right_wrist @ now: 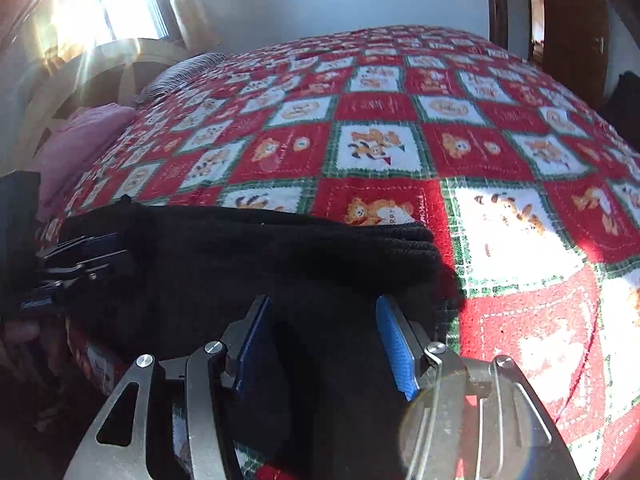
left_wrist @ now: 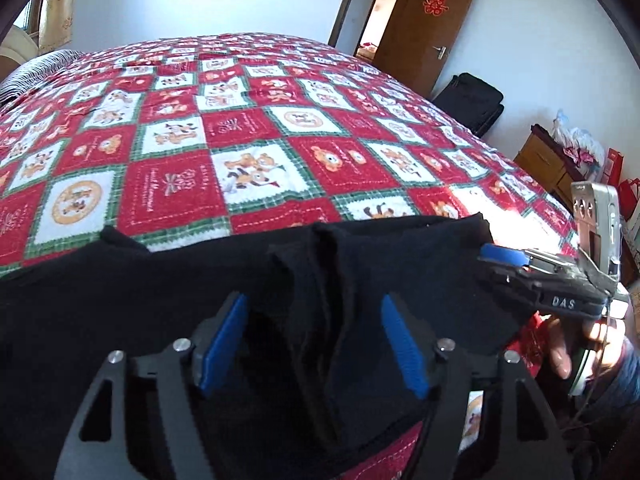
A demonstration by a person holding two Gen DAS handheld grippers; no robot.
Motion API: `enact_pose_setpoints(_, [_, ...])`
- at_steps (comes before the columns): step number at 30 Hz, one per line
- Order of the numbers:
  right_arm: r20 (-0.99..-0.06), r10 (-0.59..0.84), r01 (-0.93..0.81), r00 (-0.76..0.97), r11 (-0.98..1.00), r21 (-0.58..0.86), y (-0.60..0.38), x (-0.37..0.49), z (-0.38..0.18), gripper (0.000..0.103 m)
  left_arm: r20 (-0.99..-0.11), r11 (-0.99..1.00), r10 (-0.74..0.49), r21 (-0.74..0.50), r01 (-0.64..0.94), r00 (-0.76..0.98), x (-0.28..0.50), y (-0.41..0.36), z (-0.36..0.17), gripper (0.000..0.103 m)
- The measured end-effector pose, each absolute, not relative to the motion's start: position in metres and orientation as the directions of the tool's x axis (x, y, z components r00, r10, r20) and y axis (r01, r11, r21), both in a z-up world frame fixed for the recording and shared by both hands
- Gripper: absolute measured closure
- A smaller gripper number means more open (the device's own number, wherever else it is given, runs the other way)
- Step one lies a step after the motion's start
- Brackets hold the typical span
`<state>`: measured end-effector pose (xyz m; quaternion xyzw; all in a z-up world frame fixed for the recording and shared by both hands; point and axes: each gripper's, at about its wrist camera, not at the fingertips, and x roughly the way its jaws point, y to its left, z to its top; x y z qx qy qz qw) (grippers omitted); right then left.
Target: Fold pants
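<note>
Left gripper (left_wrist: pixel 316 344), seen from its own camera: the two blue pads (left_wrist: pixel 224 344) stand spread wide apart, released, with a bunched ridge of the black pants (left_wrist: pixel 160 280) rising in the gap between them; no pad presses the cloth. Right gripper (right_wrist: pixel 326 346), seen from its own camera: its blue pads (right_wrist: pixel 396 348) are likewise spread wide, released, poised over the right end of the same garment. From the left camera the right gripper appears at the right edge, its blue tip just beside the upper right corner of the pants; whether the tip touches the cloth cannot be told from here. The pants lie as a folded, stacked band along the near edge of the bed, long side running left to right, with layered edges visible at the right end. Beneath them is a quilt (left_wrist: pixel 256 128) of red and white squares with green plaid borders. Beyond the bed stands an open brown door (left_wrist: pixel 432 28).
</note>
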<state>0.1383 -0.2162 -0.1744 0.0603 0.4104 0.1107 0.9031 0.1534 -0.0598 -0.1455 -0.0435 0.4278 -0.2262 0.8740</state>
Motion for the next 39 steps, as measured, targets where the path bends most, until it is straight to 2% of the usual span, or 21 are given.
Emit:
enact_pose_setpoints(2, [-0.732,0.228,-0.164,0.641,0.973,0.16,-0.211,0.131,-0.167,0.047,-0.724,0.903,-0.412,-0.244,0.353,0.553,0.15,-0.054,-0.143,0.026])
enact_pose_setpoints(5, [-0.689,0.207,-0.155,0.695,0.978,0.137,-0.204,0.118,-0.15,0.047,-0.721,0.921,-0.372,-0.208,0.329,0.584,0.145,-0.043,-0.142,0.019])
enact_pose_setpoints(8, [-0.675,0.255,-0.205,0.692,0.966,0.155,-0.183,0.114,-0.14,0.047,-0.728,0.929,-0.353,-0.202,0.309,0.588,0.144,-0.033,-0.144,0.019])
enact_pose_setpoints(14, [-0.69,0.301,-0.357,0.658,0.932,0.066,-0.098,0.123,-0.148,0.047,-0.731,0.944,-0.318,-0.186,0.272,0.604,0.138,-0.009,-0.143,0.019])
enact_pose_setpoints(18, [-0.755,0.229,-0.386,0.614,0.922,-0.034,-0.056,0.136,-0.179,0.047,-0.734,0.956,-0.286,-0.178,0.232,0.616,0.136,0.014,-0.145,0.016])
enact_pose_setpoints(21, [-0.72,0.154,-0.377,0.677,0.912,-0.16,-0.04,0.131,-0.185,0.044,-0.738,0.962,-0.272,-0.186,0.201,0.618,0.134,0.029,-0.148,0.016])
enact_pose_setpoints(26, [-0.708,0.278,-0.38,0.649,0.925,0.014,-0.068,0.128,-0.167,0.044,-0.715,0.978,-0.206,-0.142,0.151,0.668,0.121,0.075,-0.137,0.015])
enact_pose_setpoints(32, [-0.653,0.292,-0.362,0.699,0.932,0.029,-0.085,0.114,-0.161,0.044,-0.721,0.995,-0.028,-0.083,-0.047,0.693,0.104,0.169,-0.142,0.015])
enact_pose_setpoints(35, [-0.666,0.284,-0.352,0.69,0.935,0.033,-0.085,0.117,-0.165,0.044,-0.713,0.986,-0.01,-0.123,-0.111,0.701,0.096,0.202,-0.15,0.015])
enact_pose_setpoints(39, [-0.668,0.276,-0.357,0.691,0.934,0.017,-0.081,0.113,-0.167,0.044,-0.704,0.973,-0.067,-0.203,-0.11,0.707,0.096,0.211,-0.164,0.015])
